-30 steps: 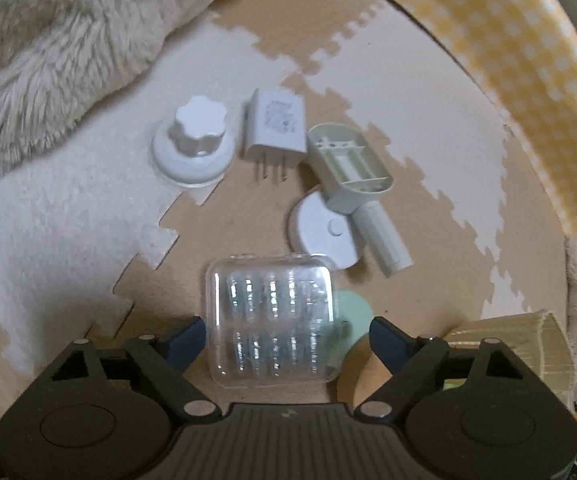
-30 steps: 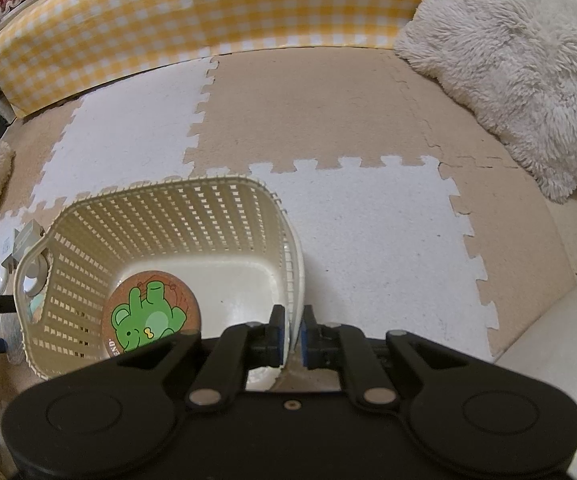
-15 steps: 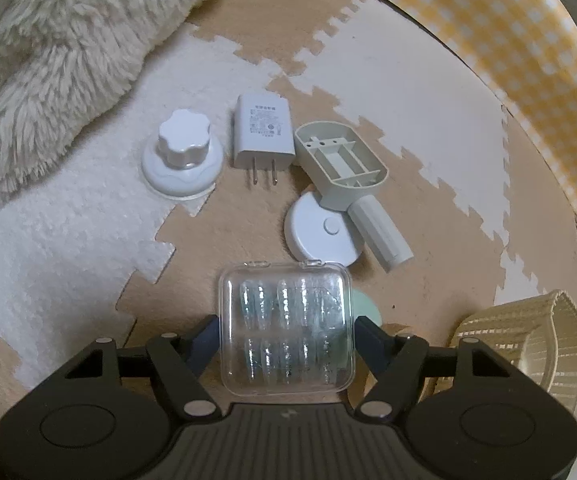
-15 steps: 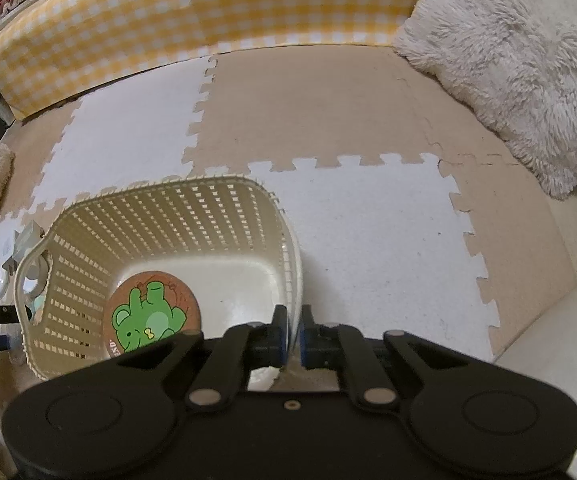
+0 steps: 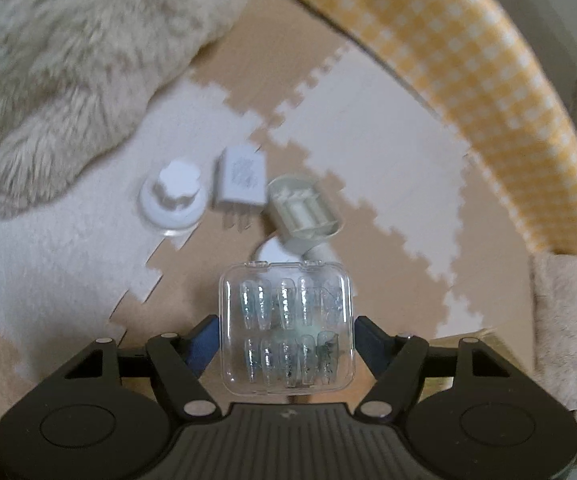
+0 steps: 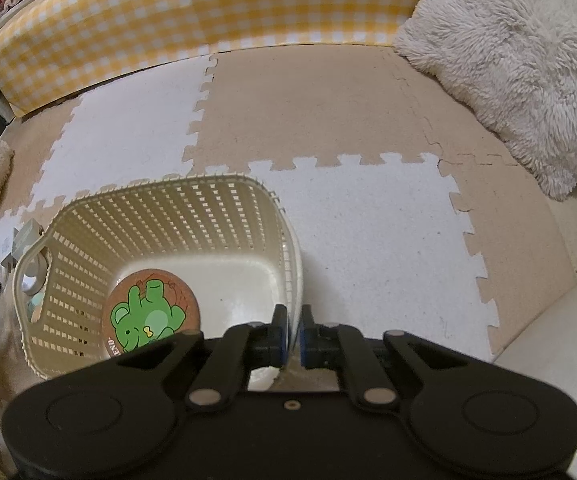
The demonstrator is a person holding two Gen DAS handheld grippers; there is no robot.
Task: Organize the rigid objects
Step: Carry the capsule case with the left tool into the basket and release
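My left gripper (image 5: 286, 330) is shut on a clear plastic case (image 5: 286, 326) of press-on nails and holds it above the foam floor mat. Beyond it lie a white knob on a round base (image 5: 174, 196), a white plug adapter (image 5: 240, 180), a pale green battery holder (image 5: 304, 214) and a white disc (image 5: 274, 252), partly hidden by the case. My right gripper (image 6: 294, 326) is shut on the near wall of a cream lattice basket (image 6: 156, 224). A round coaster with a green bear (image 6: 150, 316) lies inside the basket.
A yellow gingham cushion wall (image 6: 208, 12) curves round the mat; it also shows in the left wrist view (image 5: 488, 80). Fluffy cream cushions lie at the left (image 5: 68, 60) and at the right (image 6: 520, 60). The basket's rim (image 5: 468, 334) peeks behind my left gripper.
My left gripper closed on the clear case and lifted it off the mat, swinging toward the basket. The right gripper and basket have stayed still.
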